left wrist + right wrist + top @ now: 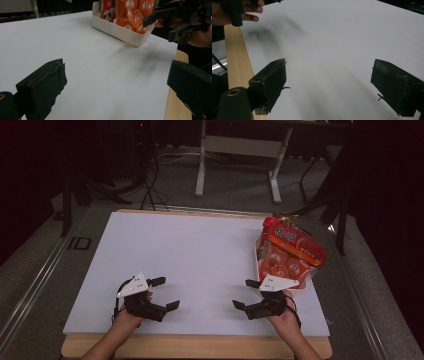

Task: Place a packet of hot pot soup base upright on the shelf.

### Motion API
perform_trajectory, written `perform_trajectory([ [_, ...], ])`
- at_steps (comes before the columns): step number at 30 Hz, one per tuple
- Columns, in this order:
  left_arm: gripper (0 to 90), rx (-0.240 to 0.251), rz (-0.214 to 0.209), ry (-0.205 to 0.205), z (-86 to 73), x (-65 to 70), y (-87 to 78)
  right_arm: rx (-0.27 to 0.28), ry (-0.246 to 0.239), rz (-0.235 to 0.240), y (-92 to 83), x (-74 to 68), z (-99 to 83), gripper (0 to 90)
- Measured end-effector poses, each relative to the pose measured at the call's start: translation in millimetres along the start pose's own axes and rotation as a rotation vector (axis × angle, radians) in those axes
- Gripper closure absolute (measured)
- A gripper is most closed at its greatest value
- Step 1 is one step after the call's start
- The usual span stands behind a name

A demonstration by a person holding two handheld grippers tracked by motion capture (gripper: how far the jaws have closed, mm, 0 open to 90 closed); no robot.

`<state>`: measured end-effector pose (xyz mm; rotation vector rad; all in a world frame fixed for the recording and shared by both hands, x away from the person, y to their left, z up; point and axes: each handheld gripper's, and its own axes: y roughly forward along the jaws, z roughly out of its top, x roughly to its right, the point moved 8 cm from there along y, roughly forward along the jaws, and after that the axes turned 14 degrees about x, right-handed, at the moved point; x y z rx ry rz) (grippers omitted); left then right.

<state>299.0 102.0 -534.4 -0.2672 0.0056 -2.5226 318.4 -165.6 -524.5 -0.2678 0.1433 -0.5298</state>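
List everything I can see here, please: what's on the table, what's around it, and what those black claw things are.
Table: one, pale wood edge, under the sheet.
Sheet: one, white, covering most of the tabletop.
Bin: one, white plastic, on the sheet's far right side.
Snack packets: several, red and orange, standing in the bin; exact count unclear.
Desk frame: one, white legs, on the floor beyond the table.
Cables: a few, black, on the grey floor at the far left.
Left gripper: one, black with a grey plate, near left of the sheet, jaws apart, empty.
Right gripper: one, black with a grey plate, near right beside the bin, jaws apart, empty.
Hands: two, each holding a gripper.
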Motion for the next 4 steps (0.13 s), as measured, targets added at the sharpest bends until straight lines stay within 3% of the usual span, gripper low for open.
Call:
perform_trajectory([
  [4, 1.6, -0.002, 0.002, 0.008, -0.3, 0.1, -0.3, 0.029, -0.005, -0.011, -1.7, 2.4, 2.9, 12.8],
])
